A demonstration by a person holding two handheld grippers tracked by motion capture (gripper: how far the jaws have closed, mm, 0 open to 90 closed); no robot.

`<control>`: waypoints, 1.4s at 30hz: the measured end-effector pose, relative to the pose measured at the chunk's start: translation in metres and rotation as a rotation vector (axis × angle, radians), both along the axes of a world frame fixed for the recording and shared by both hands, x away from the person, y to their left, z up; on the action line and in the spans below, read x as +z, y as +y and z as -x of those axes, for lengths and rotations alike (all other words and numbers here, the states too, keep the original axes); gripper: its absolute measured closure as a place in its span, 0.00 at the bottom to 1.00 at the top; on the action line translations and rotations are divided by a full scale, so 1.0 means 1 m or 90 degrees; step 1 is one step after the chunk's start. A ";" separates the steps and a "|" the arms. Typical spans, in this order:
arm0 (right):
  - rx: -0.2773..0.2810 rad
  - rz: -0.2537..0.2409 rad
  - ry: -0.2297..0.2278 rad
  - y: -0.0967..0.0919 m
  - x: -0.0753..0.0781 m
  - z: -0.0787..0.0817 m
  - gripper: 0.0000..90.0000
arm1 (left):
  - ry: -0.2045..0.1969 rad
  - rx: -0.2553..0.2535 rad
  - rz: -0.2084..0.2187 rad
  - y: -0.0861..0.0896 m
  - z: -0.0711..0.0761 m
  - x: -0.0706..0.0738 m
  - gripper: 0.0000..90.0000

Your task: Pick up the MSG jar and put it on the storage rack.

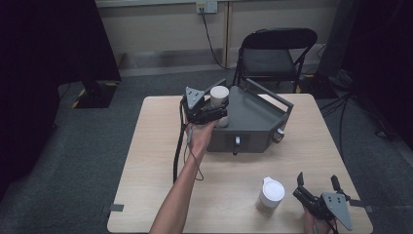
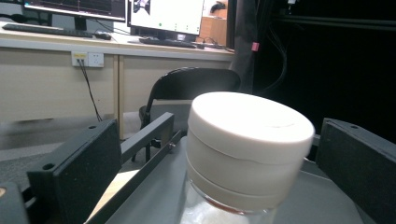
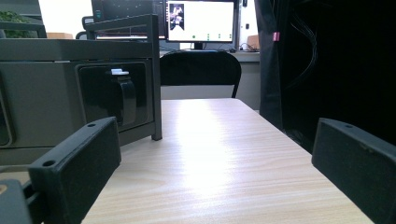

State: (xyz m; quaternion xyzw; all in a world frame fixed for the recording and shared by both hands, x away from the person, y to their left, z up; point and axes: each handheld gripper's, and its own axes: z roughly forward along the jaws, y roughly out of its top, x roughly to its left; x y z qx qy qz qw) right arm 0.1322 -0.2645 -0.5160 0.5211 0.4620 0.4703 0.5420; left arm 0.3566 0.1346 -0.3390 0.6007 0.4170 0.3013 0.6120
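Left tongs [image 1: 213, 113] are standing open around a white-lidded jar [image 2: 247, 154] on the grey box [image 1: 258, 117], right tongs [image 1: 317, 186] are idling open on the surface [image 1: 234, 175]; the jar is looking rigid, smooth, probably slippery glass—best gripped below the lid.
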 end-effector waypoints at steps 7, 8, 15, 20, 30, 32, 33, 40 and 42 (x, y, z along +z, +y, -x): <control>-0.001 -0.001 0.000 0.000 0.000 0.000 0.00 | -0.011 -0.010 -0.007 0.000 0.008 0.004 0.00; -0.001 -0.002 0.000 0.000 0.000 0.000 0.00 | -0.013 -0.012 -0.009 0.000 0.009 0.004 0.00; -0.001 -0.001 -0.003 0.000 -0.001 0.000 0.00 | -0.027 -0.016 -0.014 0.000 0.023 0.004 0.00; -0.001 -0.001 -0.003 0.000 -0.001 0.000 0.00 | -0.040 -0.013 -0.008 0.004 0.035 0.006 0.00; -0.002 0.000 -0.001 0.001 0.000 0.000 0.00 | -0.052 -0.004 -0.004 0.006 0.060 -0.003 0.00; -0.002 0.000 -0.001 0.001 0.000 0.000 0.00 | -0.061 0.003 -0.015 0.005 0.066 -0.005 0.00; -0.002 0.001 0.000 0.001 0.000 0.000 0.00 | -0.066 0.007 -0.020 0.004 0.069 -0.005 0.00; -0.003 0.000 0.000 0.001 0.000 0.000 0.00 | -0.079 0.007 -0.011 0.003 0.086 -0.014 0.00; -0.002 0.000 -0.001 0.001 0.000 0.000 0.00 | -0.083 0.014 -0.022 0.001 0.092 -0.015 0.00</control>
